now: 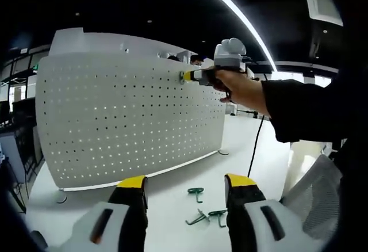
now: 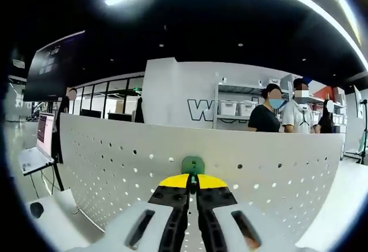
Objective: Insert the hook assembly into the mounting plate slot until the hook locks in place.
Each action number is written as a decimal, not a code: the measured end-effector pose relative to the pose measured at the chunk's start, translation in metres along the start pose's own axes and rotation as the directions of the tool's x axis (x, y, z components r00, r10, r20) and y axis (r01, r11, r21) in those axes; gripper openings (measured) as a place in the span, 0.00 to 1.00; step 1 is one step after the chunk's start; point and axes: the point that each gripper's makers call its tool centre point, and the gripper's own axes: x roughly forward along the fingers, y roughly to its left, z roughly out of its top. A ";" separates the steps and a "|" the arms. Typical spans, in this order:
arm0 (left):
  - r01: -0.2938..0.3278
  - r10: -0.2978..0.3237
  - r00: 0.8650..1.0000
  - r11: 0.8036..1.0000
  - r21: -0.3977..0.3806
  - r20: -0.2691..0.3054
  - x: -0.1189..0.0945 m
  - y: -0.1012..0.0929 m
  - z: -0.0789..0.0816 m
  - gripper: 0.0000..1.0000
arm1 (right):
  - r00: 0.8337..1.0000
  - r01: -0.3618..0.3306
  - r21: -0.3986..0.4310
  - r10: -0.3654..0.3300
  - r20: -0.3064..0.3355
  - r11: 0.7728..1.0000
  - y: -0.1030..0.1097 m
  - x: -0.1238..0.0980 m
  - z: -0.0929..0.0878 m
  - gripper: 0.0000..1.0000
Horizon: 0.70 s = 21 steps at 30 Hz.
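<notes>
Ideally, the right gripper, clamped on the green hook, pressed squarely into the pegboard; the left gripper hung apart.

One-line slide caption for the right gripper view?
Right gripper, jaws shut on a green hook, presses it against the white pegboard.

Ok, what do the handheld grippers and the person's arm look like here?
Both the left gripper and right gripper have black jaws with yellow tips on pale grey bodies. A black cable hangs below a black sleeve.
</notes>
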 end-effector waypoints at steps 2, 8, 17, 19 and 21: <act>0.001 -0.001 1.000 1.000 -0.002 0.001 0.000 0.000 0.000 0.55 | 1.000 0.005 -0.006 -0.005 0.004 1.000 0.001 0.000 0.001 0.01; 0.003 -0.003 1.000 1.000 -0.006 0.004 0.000 0.000 0.000 0.54 | 0.999 0.041 -0.136 -0.041 0.001 0.990 0.000 0.004 0.001 0.01; 0.000 0.001 1.000 1.000 -0.012 0.009 -0.001 0.001 0.001 0.53 | 0.997 0.075 -0.248 -0.079 -0.005 0.966 -0.003 0.009 -0.005 0.02; -0.001 0.001 1.000 1.000 -0.012 0.009 -0.001 0.001 0.001 0.53 | 0.997 0.071 -0.234 -0.073 -0.002 0.970 -0.004 0.008 -0.004 0.02; 0.000 0.000 1.000 1.000 -0.013 0.009 -0.001 0.001 0.001 0.53 | 0.998 0.064 -0.233 -0.068 -0.007 0.970 -0.004 0.008 -0.005 0.02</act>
